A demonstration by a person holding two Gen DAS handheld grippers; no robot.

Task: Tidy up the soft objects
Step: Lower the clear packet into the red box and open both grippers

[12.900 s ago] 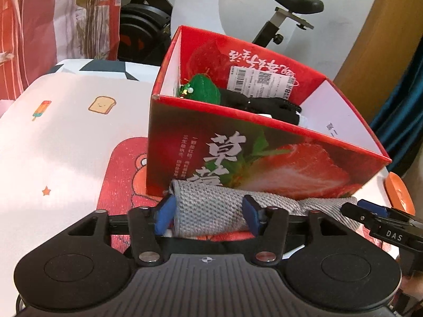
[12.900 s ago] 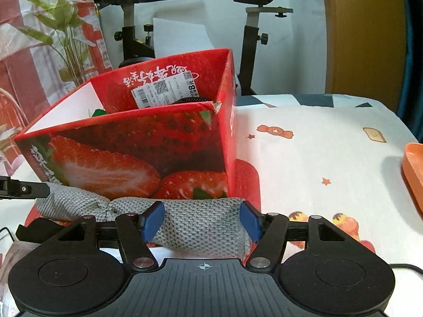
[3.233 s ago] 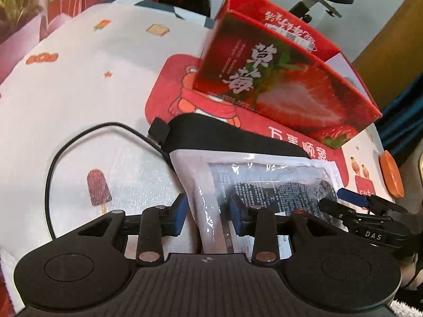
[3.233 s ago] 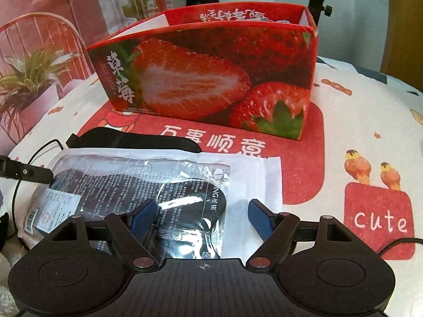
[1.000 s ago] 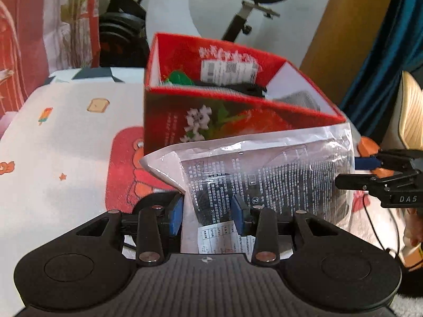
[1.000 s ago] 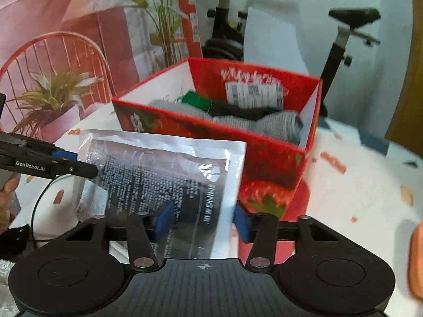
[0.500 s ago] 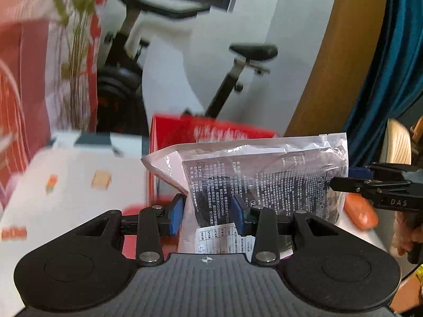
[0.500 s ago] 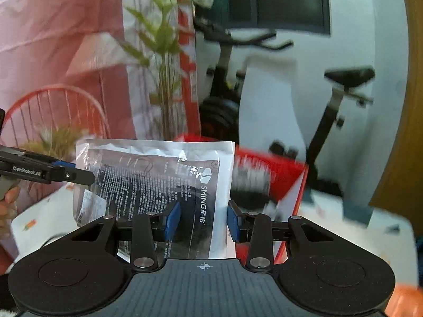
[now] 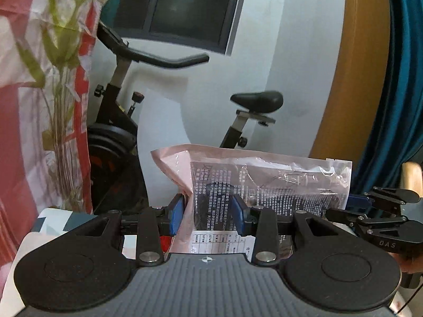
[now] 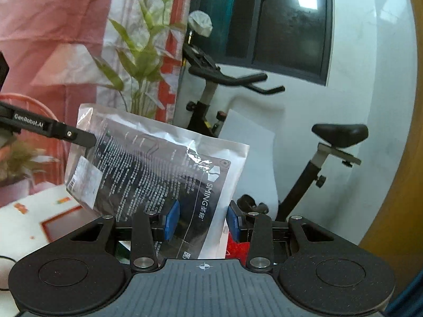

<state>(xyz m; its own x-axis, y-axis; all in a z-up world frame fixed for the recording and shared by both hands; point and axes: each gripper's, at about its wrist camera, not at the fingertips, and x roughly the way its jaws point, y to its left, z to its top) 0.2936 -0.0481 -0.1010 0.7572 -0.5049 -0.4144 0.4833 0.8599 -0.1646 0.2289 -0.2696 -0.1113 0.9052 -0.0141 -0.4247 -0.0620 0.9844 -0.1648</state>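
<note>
A clear plastic packet (image 9: 267,182) (image 10: 158,166) with a dark garment and printed text inside hangs in the air, held by both grippers. My left gripper (image 9: 208,214) is shut on its left end, and its black finger (image 10: 79,137) shows at the packet's upper left in the right wrist view. My right gripper (image 10: 202,220) is shut on the right end and shows as black linkage (image 9: 370,206) at the packet's right edge in the left wrist view. The red strawberry box (image 10: 235,245) lies below, almost wholly hidden by the grippers.
An exercise bike (image 9: 251,103) (image 10: 338,134) stands behind against a white wall under a dark window (image 10: 277,21). A leafy plant (image 10: 137,60) and red-and-white cloth are at left. The printed tablecloth (image 9: 53,224) shows low left; a blue curtain (image 9: 401,105) hangs at right.
Both grippers have risen and tipped upward with the packet between them. The box, open to view a second ago, has dropped out of sight below; the bike and window now fill the background.
</note>
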